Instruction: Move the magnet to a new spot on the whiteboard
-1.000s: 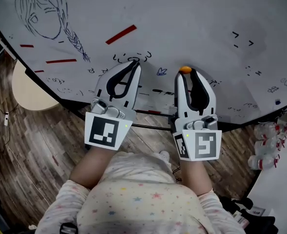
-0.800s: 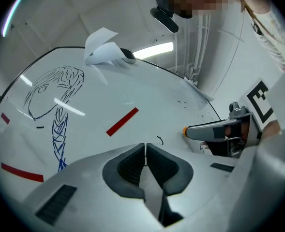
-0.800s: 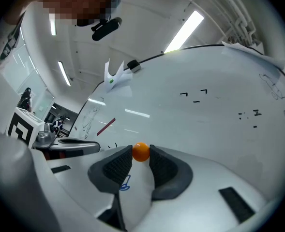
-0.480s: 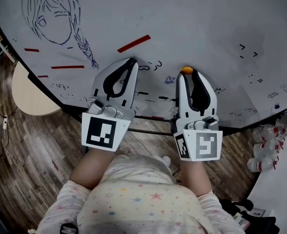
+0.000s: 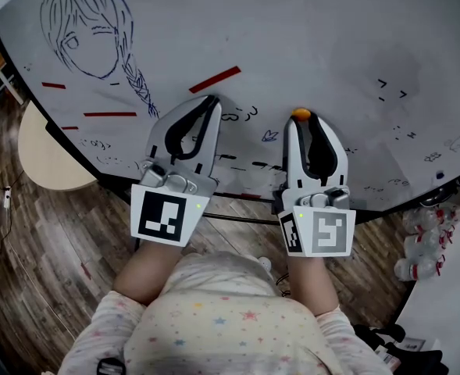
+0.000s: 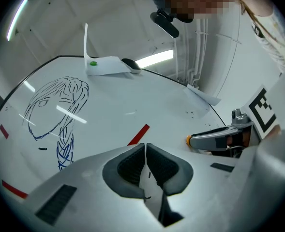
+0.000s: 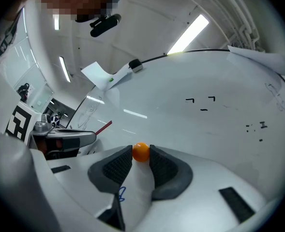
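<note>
The task is in its middle part. The right hand-held gripper (image 5: 301, 125) has its two jaws pressed on the small orange magnet (image 7: 141, 152), which sits right at the jaw tips, so I judge the picking as done. The magnet is in front of the whiteboard (image 5: 331, 30), low on its middle part, with bare white surface around it and some small pen marks (image 7: 201, 101) farther up and to the right. Whether the ball touches the board or is a little lifted off it I cannot say for sure, because the wide-angle view flattens this gap.

The left hand-held gripper (image 6: 145, 148) has its jaws together with nothing between them. It hovers beside the right one, close under a slanted red strip (image 5: 214, 79) (this one is not the thing being moved, as far as I judge), and takes no part in the work.

What is left: to carry the magnet to a free place on the board, for example the wide empty area up and to the right, to set it against the surface so it sticks, then to let the jaws go apart and pull back.
</note>
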{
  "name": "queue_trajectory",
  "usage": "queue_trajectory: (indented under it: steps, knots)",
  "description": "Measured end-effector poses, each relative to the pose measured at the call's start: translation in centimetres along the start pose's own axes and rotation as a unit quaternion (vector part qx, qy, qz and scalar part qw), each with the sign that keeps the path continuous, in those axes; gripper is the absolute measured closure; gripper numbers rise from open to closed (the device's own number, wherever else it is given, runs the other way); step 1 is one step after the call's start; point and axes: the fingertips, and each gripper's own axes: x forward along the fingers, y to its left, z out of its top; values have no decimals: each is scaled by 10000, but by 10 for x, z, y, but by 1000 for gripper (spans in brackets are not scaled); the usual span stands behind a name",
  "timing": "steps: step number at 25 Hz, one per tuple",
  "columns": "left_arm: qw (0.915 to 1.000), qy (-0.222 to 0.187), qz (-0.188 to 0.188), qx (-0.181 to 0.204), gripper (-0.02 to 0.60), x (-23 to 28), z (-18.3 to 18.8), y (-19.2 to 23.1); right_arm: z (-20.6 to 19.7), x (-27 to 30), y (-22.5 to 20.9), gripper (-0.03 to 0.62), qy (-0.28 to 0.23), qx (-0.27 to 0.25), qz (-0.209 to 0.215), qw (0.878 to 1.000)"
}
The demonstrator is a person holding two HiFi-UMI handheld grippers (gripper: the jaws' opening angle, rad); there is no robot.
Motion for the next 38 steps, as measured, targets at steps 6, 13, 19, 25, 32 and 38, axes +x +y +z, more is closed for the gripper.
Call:
queue_trajectory:
  steps: [6,13,19,25,32,38]
  knots:
    - [10000,36,21,-35,560,-1,-3,-1,-1,0,0,483,17,-67,-58,10000]
    - [10000,67,32,-50,560,-4,-5,0,-1,0,0,482,2,-47,-40,10000]
    - [9999,114,48,-56,560,-8,-5,1,1,-3,1,478,-28,-46,-31,10000]
    - [9999,134,53,-64,560,-12,-6,2,3,-6,2,477,-57,-52,-51,10000]
    - [9997,181,94,-144,560,-19,-8,4,10,-14,8,515,-221,-111,-52,9997]
    - [9993,275,134,-210,560,-29,-15,5,6,-21,9,550,-190,-89,-93,9997]
